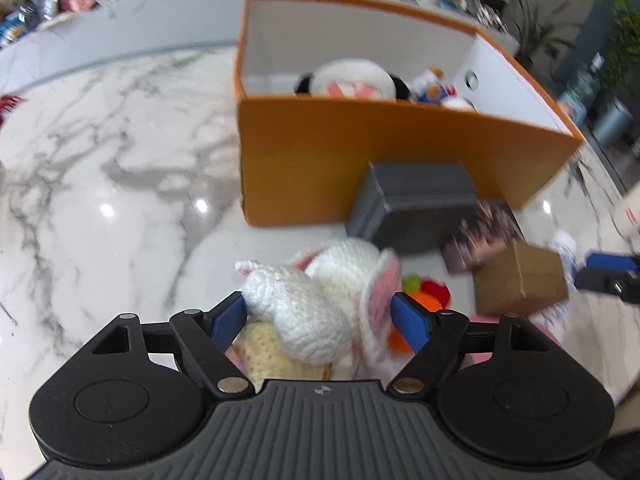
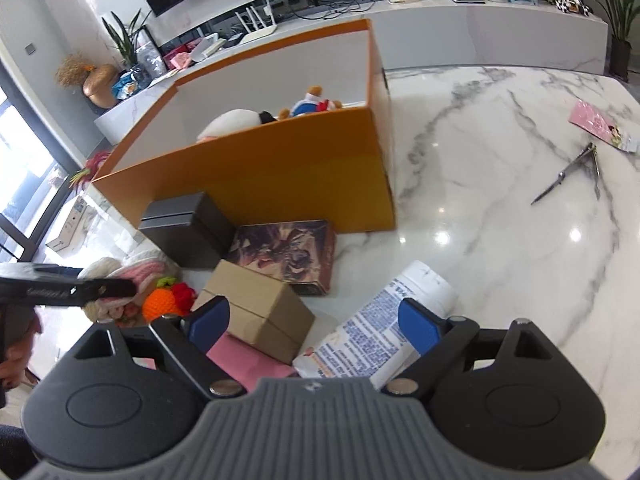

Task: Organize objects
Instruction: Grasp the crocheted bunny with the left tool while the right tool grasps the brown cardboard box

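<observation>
My left gripper (image 1: 318, 302) hangs over a white crocheted plush (image 1: 304, 312) with a pink ear that lies on the marble table. The plush sits between the wide-spread blue pads (image 1: 228, 320), and no squeeze shows. My right gripper (image 2: 312, 306) is open above a white bottle with blue print (image 2: 384, 320) and a small cardboard box (image 2: 256, 312); neither is gripped. Behind them stands an orange box (image 1: 360, 160) with white inner walls. Inside it lie a white and black plush (image 1: 352, 80) and a small blue toy (image 1: 432, 86).
A dark grey box (image 2: 188, 228) and a box with a printed picture (image 2: 288, 252) stand against the orange box. A crocheted orange fruit (image 2: 160, 304) and a pink flat item (image 2: 248, 360) lie nearby. Scissors (image 2: 568, 176) and a pink card (image 2: 600, 124) rest far right.
</observation>
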